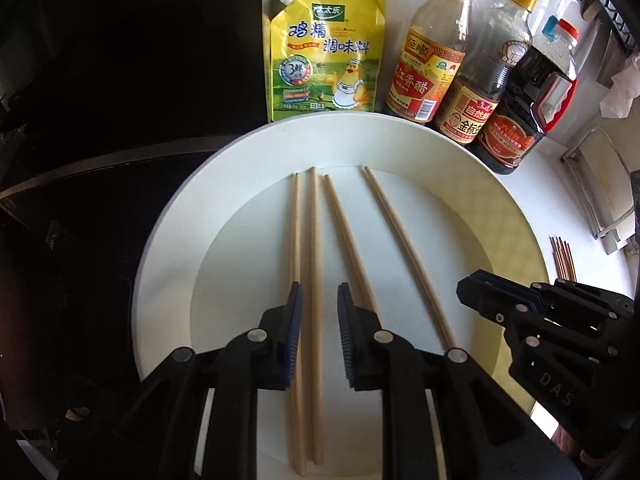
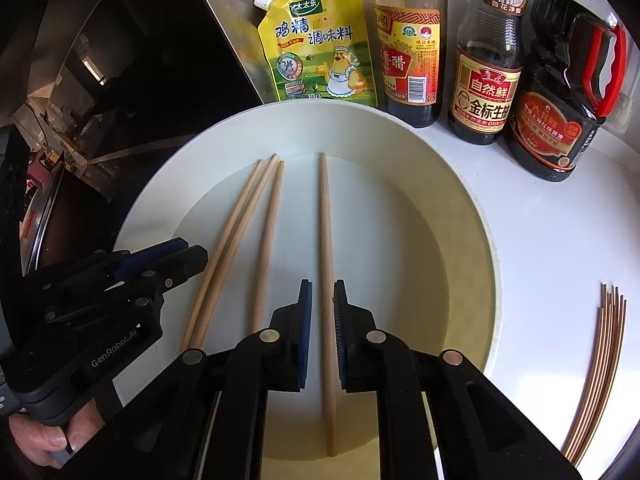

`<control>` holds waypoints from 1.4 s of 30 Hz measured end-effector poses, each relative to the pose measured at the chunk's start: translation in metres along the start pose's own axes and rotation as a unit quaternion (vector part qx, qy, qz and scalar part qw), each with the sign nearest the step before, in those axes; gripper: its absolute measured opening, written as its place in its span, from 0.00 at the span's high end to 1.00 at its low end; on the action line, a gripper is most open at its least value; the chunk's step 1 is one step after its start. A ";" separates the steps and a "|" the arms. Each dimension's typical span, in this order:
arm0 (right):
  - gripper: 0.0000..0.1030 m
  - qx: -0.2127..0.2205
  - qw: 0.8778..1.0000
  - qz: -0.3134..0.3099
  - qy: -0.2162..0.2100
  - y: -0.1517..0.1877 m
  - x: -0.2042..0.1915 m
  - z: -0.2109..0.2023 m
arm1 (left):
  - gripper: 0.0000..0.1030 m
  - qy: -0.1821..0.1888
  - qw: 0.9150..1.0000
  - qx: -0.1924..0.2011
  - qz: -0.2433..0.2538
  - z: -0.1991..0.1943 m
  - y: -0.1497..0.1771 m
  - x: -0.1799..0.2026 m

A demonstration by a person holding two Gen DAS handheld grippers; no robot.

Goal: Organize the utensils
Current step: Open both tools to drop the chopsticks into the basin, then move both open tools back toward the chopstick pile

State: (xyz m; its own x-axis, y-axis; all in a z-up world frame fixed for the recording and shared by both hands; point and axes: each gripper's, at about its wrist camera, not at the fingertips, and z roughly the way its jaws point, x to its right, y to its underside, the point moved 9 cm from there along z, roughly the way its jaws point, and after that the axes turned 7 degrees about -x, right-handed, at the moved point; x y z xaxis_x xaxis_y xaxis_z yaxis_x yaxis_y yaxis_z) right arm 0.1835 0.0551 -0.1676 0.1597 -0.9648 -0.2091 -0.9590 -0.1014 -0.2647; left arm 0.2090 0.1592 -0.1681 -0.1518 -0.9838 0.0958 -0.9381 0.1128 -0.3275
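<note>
Several wooden chopsticks lie lengthwise in a large white plate (image 1: 168, 280). My left gripper (image 1: 318, 294) is open low over the plate, its fingers straddling one chopstick (image 1: 314, 240), with another chopstick (image 1: 295, 224) just outside its left finger. My right gripper (image 2: 322, 294) is open but narrow, its fingers either side of the rightmost chopstick (image 2: 326, 220), not visibly pinching it. The three other chopsticks (image 2: 240, 216) lie to its left. The right gripper also shows in the left wrist view (image 1: 472, 292), and the left gripper in the right wrist view (image 2: 188, 252).
A yellow seasoning pouch (image 1: 326, 56) and three sauce bottles (image 1: 472, 80) stand just behind the plate. A bundle of thin sticks (image 2: 604, 360) lies on the white counter right of the plate. A dark stove surface (image 1: 100, 120) is to the left.
</note>
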 end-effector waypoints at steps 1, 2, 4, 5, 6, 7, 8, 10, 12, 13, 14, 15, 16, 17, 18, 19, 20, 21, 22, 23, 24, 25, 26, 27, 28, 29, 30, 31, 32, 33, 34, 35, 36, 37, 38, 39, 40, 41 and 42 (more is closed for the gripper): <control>0.89 -0.002 1.000 0.001 0.000 0.001 0.001 -0.001 | 0.75 -0.001 1.000 0.002 -0.003 -0.001 0.000 -0.003; 0.89 -0.003 1.000 0.002 0.000 0.002 0.001 -0.001 | 0.69 -0.001 1.000 0.004 -0.007 -0.002 0.000 -0.005; 0.89 -0.004 1.000 0.003 0.001 0.004 0.002 -0.003 | 0.67 -0.002 1.000 0.006 -0.010 -0.003 0.000 -0.008; 0.89 -0.003 1.000 0.003 0.001 0.005 0.003 -0.004 | 0.67 -0.003 1.000 0.005 -0.011 -0.004 0.000 -0.008; 0.89 0.000 1.000 0.003 0.002 0.005 0.003 -0.006 | 0.67 -0.004 1.000 0.004 -0.011 -0.004 0.000 -0.009; 0.89 0.002 1.000 0.003 0.002 0.005 0.002 -0.008 | 0.67 -0.004 1.000 0.003 -0.010 -0.004 0.001 -0.009; 0.88 0.004 1.000 0.003 0.002 0.006 0.002 -0.010 | 0.67 -0.004 1.000 0.001 -0.010 -0.004 0.001 -0.009; 0.87 0.009 1.000 0.004 0.001 0.008 0.001 -0.014 | 0.67 -0.003 1.000 -0.001 -0.009 -0.004 0.003 -0.008; 0.85 0.012 1.000 0.006 -0.001 0.009 0.002 -0.017 | 0.66 -0.005 1.000 0.001 -0.005 -0.007 0.004 -0.007; 0.84 0.014 1.000 0.007 -0.002 0.010 0.002 -0.019 | 0.66 -0.006 1.000 0.003 -0.003 -0.009 0.004 -0.005; 0.83 0.016 1.000 0.009 -0.003 0.011 0.002 -0.021 | 0.63 -0.006 1.000 0.005 -0.002 -0.011 0.005 -0.004; 0.82 0.018 1.000 0.011 -0.004 0.012 0.003 -0.023 | 0.61 -0.007 1.000 0.007 0.000 -0.013 0.005 -0.003; 0.81 0.019 1.000 0.012 -0.004 0.013 0.003 -0.025 | 0.60 -0.007 1.000 0.009 0.002 -0.015 0.006 -0.001; 0.81 0.022 1.000 0.013 -0.004 0.014 0.003 -0.027 | 0.60 -0.007 1.000 0.010 0.003 -0.017 0.007 0.000; 0.80 0.025 1.000 0.014 -0.004 0.015 0.004 -0.030 | 0.59 -0.007 1.000 0.011 0.005 -0.019 0.007 0.002; 0.79 0.028 0.999 0.016 -0.005 0.017 0.004 -0.033 | 0.58 -0.007 1.000 0.013 0.006 -0.021 0.008 0.004; 0.77 0.031 0.999 0.018 -0.005 0.018 0.005 -0.035 | 0.56 -0.007 1.000 0.014 0.007 -0.023 0.009 0.006; 0.76 0.034 0.999 0.019 -0.006 0.021 0.005 -0.039 | 0.54 -0.008 1.000 0.016 0.008 -0.026 0.010 0.008; 0.75 0.037 0.999 0.021 -0.007 0.022 0.006 -0.042 | 0.53 -0.010 1.000 0.018 0.009 -0.028 0.011 0.010; 0.74 0.040 0.999 0.023 -0.008 0.024 0.007 -0.045 | 0.51 -0.010 1.000 0.020 0.011 -0.030 0.012 0.012; 0.74 0.043 0.999 0.025 -0.008 0.026 0.008 -0.048 | 0.50 -0.011 1.000 0.021 0.012 -0.032 0.013 0.014; 0.73 0.047 0.999 0.026 -0.008 0.027 0.009 -0.050 | 0.50 -0.012 1.000 0.023 0.014 -0.034 0.014 0.016; 0.72 0.050 0.998 0.027 -0.008 0.029 0.010 -0.053 | 0.49 -0.012 1.000 0.024 0.015 -0.035 0.015 0.018; 0.72 0.053 0.998 0.029 -0.008 0.031 0.011 -0.056 | 0.48 -0.012 0.999 0.025 0.015 -0.037 0.016 0.020; 0.71 0.056 0.998 0.032 -0.008 0.033 0.013 -0.058 | 0.48 -0.012 0.999 0.027 0.016 -0.038 0.017 0.022; 0.71 0.058 0.998 0.035 -0.009 0.035 0.015 -0.061 | 0.46 -0.013 0.999 0.028 0.016 -0.040 0.018 0.024; 0.71 0.060 0.997 0.037 -0.010 0.037 0.016 -0.063 | 0.45 -0.014 0.999 0.031 0.016 -0.042 0.019 0.025; 0.71 0.061 0.997 0.040 -0.010 0.040 0.018 -0.065 | 0.45 -0.013 0.999 0.033 0.017 -0.044 0.020 0.027; 0.70 0.062 0.997 0.042 -0.010 0.042 0.019 -0.067 | 0.44 -0.014 0.999 0.035 0.017 -0.046 0.021 0.028; 0.70 0.064 0.997 0.044 -0.010 0.044 0.021 -0.069 | 0.44 -0.015 0.999 0.036 0.018 -0.048 0.022 0.030; 0.67 0.066 0.997 0.045 -0.011 0.046 0.022 -0.072 | 0.44 -0.016 0.999 0.038 0.018 -0.050 0.023 0.032; 0.66 0.068 0.997 0.047 -0.011 0.048 0.023 -0.074 | 0.43 -0.015 0.999 0.040 0.018 -0.052 0.024 0.034; 0.66 0.071 0.996 0.048 -0.012 0.050 0.024 -0.076 | 0.43 -0.015 0.999 0.042 0.019 -0.054 0.024 0.035; 0.66 0.073 0.996 0.049 -0.013 0.051 0.026 -0.078 | 0.42 -0.014 0.999 0.044 0.019 -0.056 0.026 0.037; 0.66 0.075 0.996 0.051 -0.014 0.053 0.027 -0.080 | 0.41 -0.014 0.999 0.045 0.019 -0.058 0.027 0.039; 0.66 0.077 0.996 0.053 -0.016 0.055 0.028 -0.081 | 0.41 -0.014 0.999 0.045 0.021 -0.059 0.029 0.042; 0.65 0.078 0.995 0.055 -0.017 0.057 0.030 -0.083 | 0.41 -0.014 0.999 0.045 0.023 -0.060 0.030 0.045; 0.65 0.079 0.995 0.057 -0.018 0.059 0.032 -0.084 | 0.41 -0.015 0.999 0.046 0.025 -0.061 0.031 0.047; 0.64 0.080 0.995 0.058 -0.019 0.060 0.034 -0.085 | 0.41 -0.015 0.998 0.046 0.027 -0.062 0.032 0.049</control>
State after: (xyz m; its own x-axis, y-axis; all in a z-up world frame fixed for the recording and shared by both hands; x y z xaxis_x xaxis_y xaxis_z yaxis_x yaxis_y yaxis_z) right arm 0.1109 -0.0042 -0.1104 0.0612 -0.9576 -0.2817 -0.9222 0.0537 -0.3829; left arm 0.1520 0.1229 -0.1161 -0.1903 -0.9806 0.0470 -0.8961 0.1539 -0.4164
